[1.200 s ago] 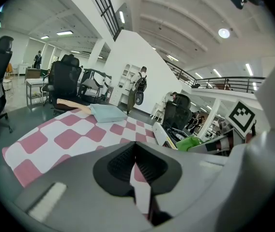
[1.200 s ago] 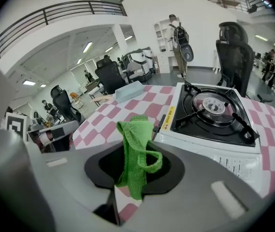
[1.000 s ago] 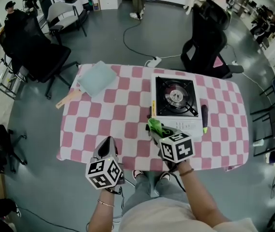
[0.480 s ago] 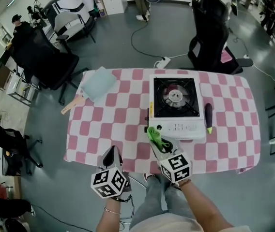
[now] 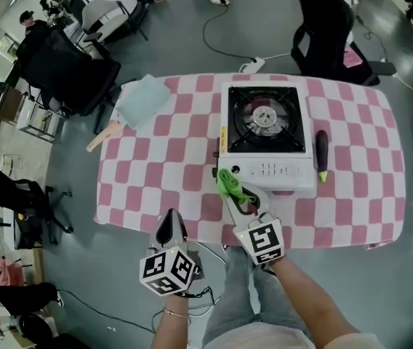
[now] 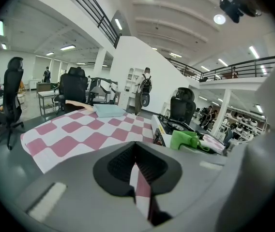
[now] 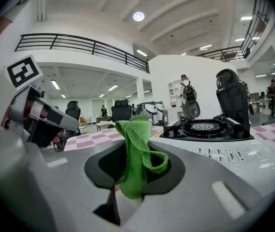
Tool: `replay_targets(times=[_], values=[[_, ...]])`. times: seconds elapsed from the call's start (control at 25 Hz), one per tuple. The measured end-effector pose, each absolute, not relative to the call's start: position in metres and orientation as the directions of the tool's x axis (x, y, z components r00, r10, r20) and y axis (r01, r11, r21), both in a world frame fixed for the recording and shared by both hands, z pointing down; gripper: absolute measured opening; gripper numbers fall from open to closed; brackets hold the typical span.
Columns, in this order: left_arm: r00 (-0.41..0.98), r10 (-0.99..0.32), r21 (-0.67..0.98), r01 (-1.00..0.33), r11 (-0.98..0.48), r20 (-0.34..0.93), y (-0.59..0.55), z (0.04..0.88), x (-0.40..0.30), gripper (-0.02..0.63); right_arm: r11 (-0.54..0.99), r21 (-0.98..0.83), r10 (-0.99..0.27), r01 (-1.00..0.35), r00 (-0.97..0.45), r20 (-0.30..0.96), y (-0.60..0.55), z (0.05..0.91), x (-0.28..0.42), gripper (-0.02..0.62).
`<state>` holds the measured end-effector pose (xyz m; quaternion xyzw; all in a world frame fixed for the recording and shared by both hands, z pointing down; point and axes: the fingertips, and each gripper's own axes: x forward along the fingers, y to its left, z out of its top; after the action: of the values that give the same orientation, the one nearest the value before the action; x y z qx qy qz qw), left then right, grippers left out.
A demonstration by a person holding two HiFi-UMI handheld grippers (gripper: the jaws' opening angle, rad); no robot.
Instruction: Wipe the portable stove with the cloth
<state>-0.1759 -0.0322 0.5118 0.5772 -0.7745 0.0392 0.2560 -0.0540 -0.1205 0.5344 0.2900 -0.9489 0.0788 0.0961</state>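
Between the jaws of the right tool (image 5: 234,197) I am clamping the cloth (image 5: 227,181), a bunched green fold standing up out of the pads. Over the last second this tool seems to be easing back toward me: its marker cube, which was over the counter (image 5: 163,173), is now hanging at the near edge. The cloth tip is sitting just at the front left corner of the stove (image 5: 266,126), by the white control panel. I cannot tell whether it is touching.

My head camera is also rising, so part of that shift may only be the view changing.

At my left, the left tool (image 5: 170,222) is staying clenched on nothing, with only a sliver of checked counter showing through, and it is idling at the near edge, well apart from the stove.

I am judging that the wipe is barely under way. The burner top and the panel are still waiting, so the cloth needs carrying forward onto the stove again.
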Motion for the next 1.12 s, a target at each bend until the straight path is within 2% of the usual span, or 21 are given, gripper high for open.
replay_targets(times=[0.56, 1.12], values=[[-0.237, -0.867, 0.227, -0.904, 0.362, 0.438, -0.033, 0.505, -0.16, 0.0, 0.808, -0.058, -0.562, -0.586, -0.797, 0.221, -0.121, 0.536, -0.037, 0.087], [-0.209, -0.87, 0.223, -0.916, 0.334, 0.446, -0.031, 0.507, -0.142, 0.0, 0.773, -0.04, -0.608, -0.633, -0.757, 0.24, -0.123, 0.544, -0.001, 0.087]])
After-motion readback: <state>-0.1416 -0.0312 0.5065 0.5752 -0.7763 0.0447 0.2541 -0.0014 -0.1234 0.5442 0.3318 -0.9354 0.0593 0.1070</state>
